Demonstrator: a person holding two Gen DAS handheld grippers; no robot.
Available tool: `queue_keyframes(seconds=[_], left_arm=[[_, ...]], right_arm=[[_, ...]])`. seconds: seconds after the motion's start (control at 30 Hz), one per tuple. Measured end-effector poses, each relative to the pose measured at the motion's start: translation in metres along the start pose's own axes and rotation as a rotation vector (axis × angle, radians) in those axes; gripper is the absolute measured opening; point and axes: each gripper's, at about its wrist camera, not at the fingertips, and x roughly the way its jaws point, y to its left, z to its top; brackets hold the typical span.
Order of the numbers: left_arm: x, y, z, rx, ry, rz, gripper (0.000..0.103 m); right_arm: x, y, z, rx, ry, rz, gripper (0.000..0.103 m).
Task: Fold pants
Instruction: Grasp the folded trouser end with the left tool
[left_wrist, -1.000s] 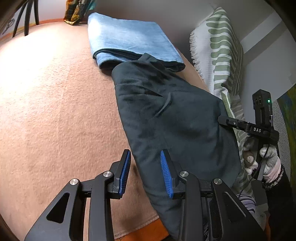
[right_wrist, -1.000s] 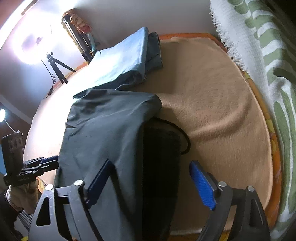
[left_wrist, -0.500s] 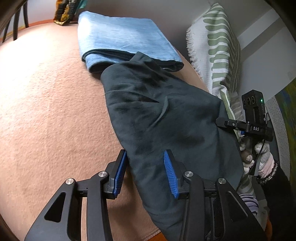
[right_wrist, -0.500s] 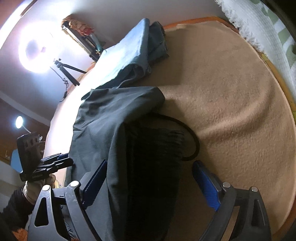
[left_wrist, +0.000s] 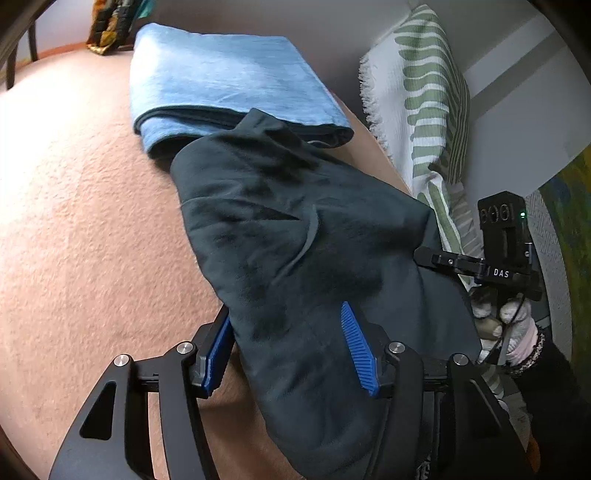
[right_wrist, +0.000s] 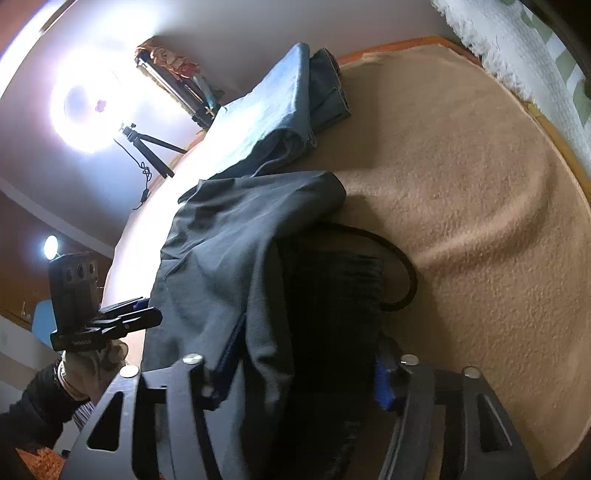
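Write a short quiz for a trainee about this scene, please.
1. True or false: the folded blue garment lies beyond the dark pants, nearer the wall.
2. The white throw bears: A green stripes, B red dots, C blue checks?
3. What holds up the bright lamp?
Key: 1 true; 2 A; 3 a small tripod.

Black gripper (left_wrist: 291, 350) frame, ribbed blue pads, silver screws, white glove (left_wrist: 517, 328), dark sleeve (left_wrist: 554, 384)
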Motion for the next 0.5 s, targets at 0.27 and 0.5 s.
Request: queue_keyframes(seconds=[0.27, 0.5], left_arm=[[0.006, -0.001, 0.004, 0.004, -0.012, 0.021, 0.037], [0.013, -0.001, 0.006, -0.016, -0.003, 0.008, 0.022]], right_arm=[[-0.002, -0.005, -0.002, 0.012, -0.008, 0.026, 0.060], [0.006, -0.005, 0.000, 0.039, -0.003, 0.046, 0.054]])
